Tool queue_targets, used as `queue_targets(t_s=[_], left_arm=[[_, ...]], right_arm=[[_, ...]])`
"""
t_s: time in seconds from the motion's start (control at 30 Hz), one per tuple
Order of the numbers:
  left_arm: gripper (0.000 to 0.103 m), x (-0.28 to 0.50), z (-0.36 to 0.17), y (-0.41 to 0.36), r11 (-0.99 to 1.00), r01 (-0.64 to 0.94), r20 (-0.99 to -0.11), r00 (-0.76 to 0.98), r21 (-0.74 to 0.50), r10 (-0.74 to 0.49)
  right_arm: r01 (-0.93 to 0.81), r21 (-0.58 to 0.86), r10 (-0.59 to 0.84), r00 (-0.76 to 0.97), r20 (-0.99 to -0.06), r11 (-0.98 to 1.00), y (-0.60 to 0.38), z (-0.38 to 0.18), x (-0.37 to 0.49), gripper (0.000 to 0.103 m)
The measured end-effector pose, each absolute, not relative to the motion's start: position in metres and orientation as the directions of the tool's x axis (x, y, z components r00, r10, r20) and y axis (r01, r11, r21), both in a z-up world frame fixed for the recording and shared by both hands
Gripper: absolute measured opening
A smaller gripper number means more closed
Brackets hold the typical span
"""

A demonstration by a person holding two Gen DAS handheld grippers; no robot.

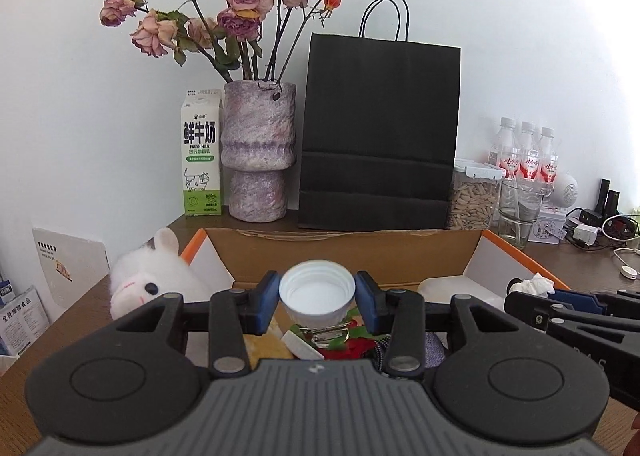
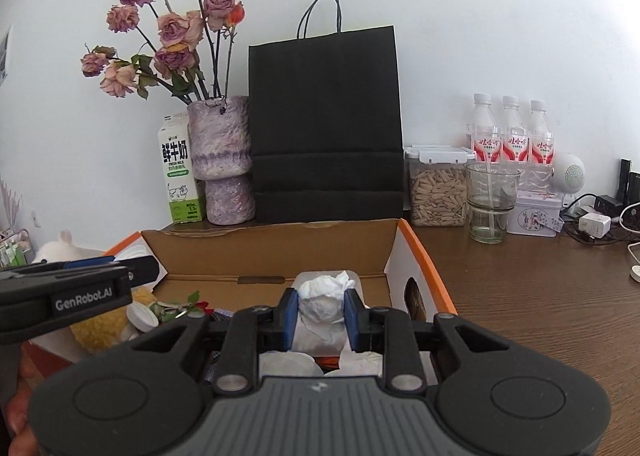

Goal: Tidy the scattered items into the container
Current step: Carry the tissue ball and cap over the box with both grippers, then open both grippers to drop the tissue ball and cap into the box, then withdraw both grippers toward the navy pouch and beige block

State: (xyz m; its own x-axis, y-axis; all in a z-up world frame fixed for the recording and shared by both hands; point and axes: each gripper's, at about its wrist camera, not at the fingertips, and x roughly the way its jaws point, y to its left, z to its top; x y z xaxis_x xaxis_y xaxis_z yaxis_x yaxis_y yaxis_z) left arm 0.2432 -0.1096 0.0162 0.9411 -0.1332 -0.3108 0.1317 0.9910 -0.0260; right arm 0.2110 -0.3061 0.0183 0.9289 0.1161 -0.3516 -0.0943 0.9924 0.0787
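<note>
At far left, 1 white plush toy [image 1: 140, 288] lies just beside the outer left wall of 1 open cardboard box [image 1: 344, 252] with orange-edged flaps, which stands on a brown worktop [image 2: 540, 296]. Behind the box along the white wall stand 1 green-and-white milk carton [image 1: 201, 154], 1 mottled purple vase [image 1: 258, 152] of dried roses, and 1 black paper bag [image 1: 380, 132] with 2 cord handles.

Over the box, the left gripper [image 1: 317, 293] has its 2 blue-padded fingers [image 1: 269, 298] against the sides of 1 white plastic cup [image 1: 317, 290], mouth toward the camera; the fingers have just been widening, and whether the pads are pressing on it cannot be told. Beneath it in the box lie a yellow item, a white cap and red-and-green pieces.

To its right, the right gripper [image 2: 321, 316] has its 2 fingers clamped on 1 crumpled white tissue wad [image 2: 323, 298], held above the box's right half, where more white items lie.

Farther right on the worktop stand 1 clear lidded canister of seeds [image 2: 438, 192], 1 empty glass [image 2: 491, 202] with a stick in it, 1 small tin [image 2: 534, 218], 3 water bottles [image 2: 513, 132] with red-and-white labels, 1 round white speaker [image 2: 570, 172], and a tangle of chargers and cables [image 2: 596, 222].
</note>
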Motion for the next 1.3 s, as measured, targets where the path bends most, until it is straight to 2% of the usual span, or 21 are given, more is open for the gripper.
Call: queue_targets(t_s=[0.03,0.07,0.1,0.2,0.8,1.13,1.3], left_arm=[[0.076,0.24,0.016,-0.111,0.992,0.124,-0.297,0.947,-0.015,-0.123],[0.097,0.237,0.016,-0.111,0.994,0.111,-0.277,0.955,-0.007,-0.109],[0.102,0.232,0.017,-0.111,0.998,0.067,-0.24,0.969,0.005,-0.064],[0.103,0.223,0.019,-0.108,0.998,0.059,-0.191,0.98,0.002,-0.058],[0.103,0.21,0.013,-0.106,0.997,0.08,-0.186,0.98,0.024,-0.074],[0.103,0.178,0.008,-0.08,0.996,0.081,-0.197,0.978,0.027,-0.074],[0.103,0.166,0.003,-0.066,0.996,0.088,-0.253,0.964,0.026,-0.078]], right_arm=[[-0.09,0.074,0.11,0.932,-0.345,0.993,-0.306,0.019,0.208,0.036],[-0.086,0.069,0.105,0.934,-0.343,0.994,-0.305,0.019,0.206,0.059],[-0.081,0.063,0.098,0.936,-0.337,0.995,-0.305,0.019,0.204,0.082],[-0.058,0.053,0.071,0.949,-0.306,0.997,-0.308,0.022,0.194,0.103],[-0.062,-0.004,0.059,0.957,-0.283,0.998,-0.296,0.019,0.176,0.103],[-0.08,-0.034,0.067,0.953,-0.295,0.996,-0.294,0.014,0.155,0.103],[-0.099,0.001,0.093,0.938,-0.333,0.995,-0.298,0.009,0.139,0.103]])
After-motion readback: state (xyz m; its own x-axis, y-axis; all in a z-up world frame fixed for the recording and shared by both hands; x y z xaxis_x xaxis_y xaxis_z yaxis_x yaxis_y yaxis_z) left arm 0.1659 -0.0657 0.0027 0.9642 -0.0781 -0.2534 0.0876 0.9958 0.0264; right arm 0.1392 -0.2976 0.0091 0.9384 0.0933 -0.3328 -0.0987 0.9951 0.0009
